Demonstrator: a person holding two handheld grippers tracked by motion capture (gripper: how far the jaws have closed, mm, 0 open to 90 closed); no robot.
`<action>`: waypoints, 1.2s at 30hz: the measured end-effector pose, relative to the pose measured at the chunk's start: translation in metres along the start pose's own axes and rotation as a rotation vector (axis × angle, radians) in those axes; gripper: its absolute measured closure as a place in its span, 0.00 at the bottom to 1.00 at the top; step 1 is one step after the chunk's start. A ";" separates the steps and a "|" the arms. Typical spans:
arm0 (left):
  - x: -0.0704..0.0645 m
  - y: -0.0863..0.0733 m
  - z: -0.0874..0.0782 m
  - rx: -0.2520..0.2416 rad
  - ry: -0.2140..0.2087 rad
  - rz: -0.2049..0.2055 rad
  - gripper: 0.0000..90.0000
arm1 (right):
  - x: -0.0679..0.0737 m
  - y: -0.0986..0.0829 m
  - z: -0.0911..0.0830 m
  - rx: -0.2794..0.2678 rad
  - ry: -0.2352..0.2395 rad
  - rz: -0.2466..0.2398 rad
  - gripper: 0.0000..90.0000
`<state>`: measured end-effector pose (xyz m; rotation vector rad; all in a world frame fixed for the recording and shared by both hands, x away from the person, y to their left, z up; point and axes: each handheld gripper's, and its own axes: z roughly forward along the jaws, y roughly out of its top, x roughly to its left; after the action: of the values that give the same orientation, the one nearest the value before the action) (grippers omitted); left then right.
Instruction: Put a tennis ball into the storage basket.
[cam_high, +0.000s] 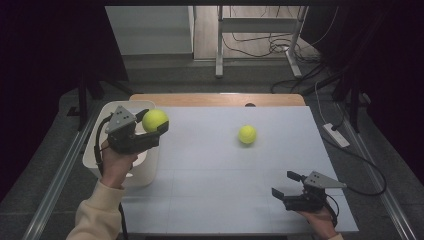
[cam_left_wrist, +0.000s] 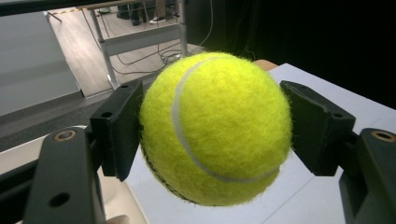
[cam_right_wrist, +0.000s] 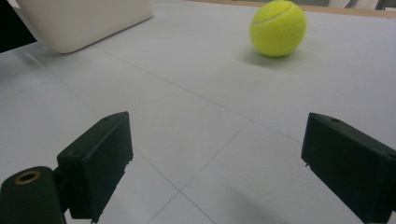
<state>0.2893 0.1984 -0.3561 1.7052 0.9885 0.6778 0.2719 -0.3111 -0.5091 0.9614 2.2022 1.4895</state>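
Gripping a tennis ball (cam_high: 154, 120), left gripper (cam_high: 150, 127) over white bin (cam_high: 102, 116), right gripper (cam_high: 287, 184) fingers open, second ball (cam_high: 247, 134) beyond.

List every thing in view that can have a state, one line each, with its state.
left gripper: shut on the held tennis ball, raised at the bin's edge.
held tennis ball: clamped between both jaws, off the table.
right gripper: open, holding nothing, low over the table.
second tennis ball: resting loose on the table.
white bin: upright, contents hidden.

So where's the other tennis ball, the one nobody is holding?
In the high view the loose tennis ball lies on the white table, right of centre toward the far edge, apart from the white bin and ahead of the open right tool.
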 end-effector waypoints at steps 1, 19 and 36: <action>0.001 0.000 0.000 -0.001 0.001 -0.005 0.30 | 0.000 0.000 0.000 0.001 0.001 -0.002 0.10; 0.020 0.002 0.007 0.042 0.060 -0.019 0.30 | 0.000 0.000 -0.001 -0.004 -0.002 0.005 0.10; 0.040 0.003 0.009 0.071 0.116 -0.039 0.30 | 0.000 0.000 0.000 -0.002 -0.003 0.005 0.10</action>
<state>0.3178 0.2285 -0.3571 1.7189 1.1353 0.7304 0.2717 -0.3111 -0.5091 0.9678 2.1975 1.4916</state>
